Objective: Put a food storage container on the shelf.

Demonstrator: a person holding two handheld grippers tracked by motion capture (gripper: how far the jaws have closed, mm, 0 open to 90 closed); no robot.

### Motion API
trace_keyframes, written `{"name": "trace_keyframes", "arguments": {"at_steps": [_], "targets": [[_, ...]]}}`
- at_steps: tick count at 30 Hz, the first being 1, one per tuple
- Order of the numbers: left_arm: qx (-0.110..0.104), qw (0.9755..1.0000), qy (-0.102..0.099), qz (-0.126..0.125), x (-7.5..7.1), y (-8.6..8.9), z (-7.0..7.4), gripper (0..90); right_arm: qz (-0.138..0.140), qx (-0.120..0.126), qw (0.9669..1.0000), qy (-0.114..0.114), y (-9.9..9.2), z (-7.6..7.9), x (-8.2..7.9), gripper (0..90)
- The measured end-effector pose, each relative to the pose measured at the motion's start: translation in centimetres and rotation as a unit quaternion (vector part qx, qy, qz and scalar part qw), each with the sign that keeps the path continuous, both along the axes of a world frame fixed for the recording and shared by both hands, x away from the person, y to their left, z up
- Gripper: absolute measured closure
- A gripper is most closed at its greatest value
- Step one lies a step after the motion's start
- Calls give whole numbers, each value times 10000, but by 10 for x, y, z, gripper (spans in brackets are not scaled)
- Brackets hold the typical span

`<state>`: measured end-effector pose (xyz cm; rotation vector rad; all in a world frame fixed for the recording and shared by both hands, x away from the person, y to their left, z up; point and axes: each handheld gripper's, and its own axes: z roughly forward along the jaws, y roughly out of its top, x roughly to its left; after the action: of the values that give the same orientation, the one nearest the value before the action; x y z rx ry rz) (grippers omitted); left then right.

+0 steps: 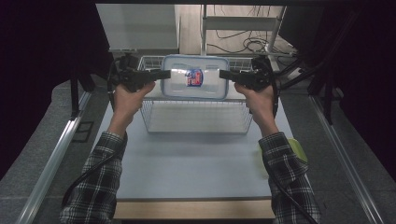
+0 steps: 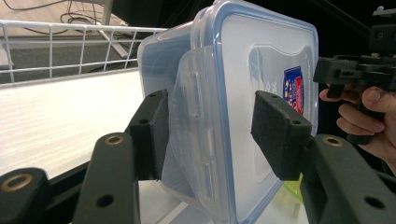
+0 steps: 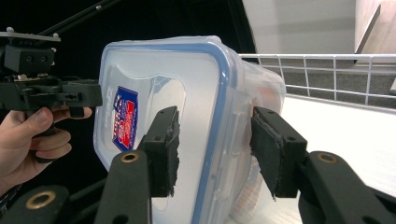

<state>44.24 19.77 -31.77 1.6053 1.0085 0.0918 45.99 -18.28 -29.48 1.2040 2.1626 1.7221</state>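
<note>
Two tongs, the left tongs (image 1: 164, 73) and the right tongs (image 1: 224, 74), each squeeze one end of the clear lunch box (image 1: 195, 77) above the far wire basket (image 1: 196, 123), so lower both hands together, keeping it level.

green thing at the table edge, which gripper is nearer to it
Right. The right gripper, at the container's right end, is above the green thing; the left gripper is across the table.

Between your left tongs (image 1: 164, 73) and your right tongs (image 1: 224, 73) sits the lidded container (image 1: 195, 77), one end at each, held above the wire basket (image 1: 196, 122), which rests on the worktop (image 1: 196, 168) below and nearer to you than both tongs.
</note>
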Motion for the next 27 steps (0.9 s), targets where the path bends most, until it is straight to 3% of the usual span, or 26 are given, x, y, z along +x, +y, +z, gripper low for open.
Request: {"name": "trace_keyframes", "arguments": {"at_steps": [5,7,8,9,10,13,15,19,22,23,27], "targets": [[56,10000,-12,54,1,-1,-1,465,-4,36,10000,64,0,-1,1,514],[204,9998,-30,71,1,-2,-2,471,-3,40,9999,108,0,-3,2,504],[391,9992,-46,116,1,-4,-3,542,-24,8,9999,100,0,-4,3,487],[558,9983,-22,180,1,-7,-4,536,-67,-83,9998,145,1,-5,3,466],[537,9984,-7,193,2,-8,-7,501,-112,-101,9997,192,1,-6,4,449],[345,9993,56,145,5,-6,-11,513,-146,166,9989,407,-4,-12,10,457],[361,9992,29,138,5,-6,-11,535,-236,214,9981,532,-6,-13,13,441],[393,9991,10,164,5,-7,-9,533,-456,17,9979,453,-2,-9,16,412],[298,9994,-19,145,5,-8,-7,525,-807,-582,9947,253,5,-5,16,421],[351,9993,-36,145,4,-8,-7,527,-874,-696,9936,157,7,-5,15,455],[392,9991,-79,121,2,-7,-6,528,-835,-773,9935,-71,10,-4,10,600]]}}
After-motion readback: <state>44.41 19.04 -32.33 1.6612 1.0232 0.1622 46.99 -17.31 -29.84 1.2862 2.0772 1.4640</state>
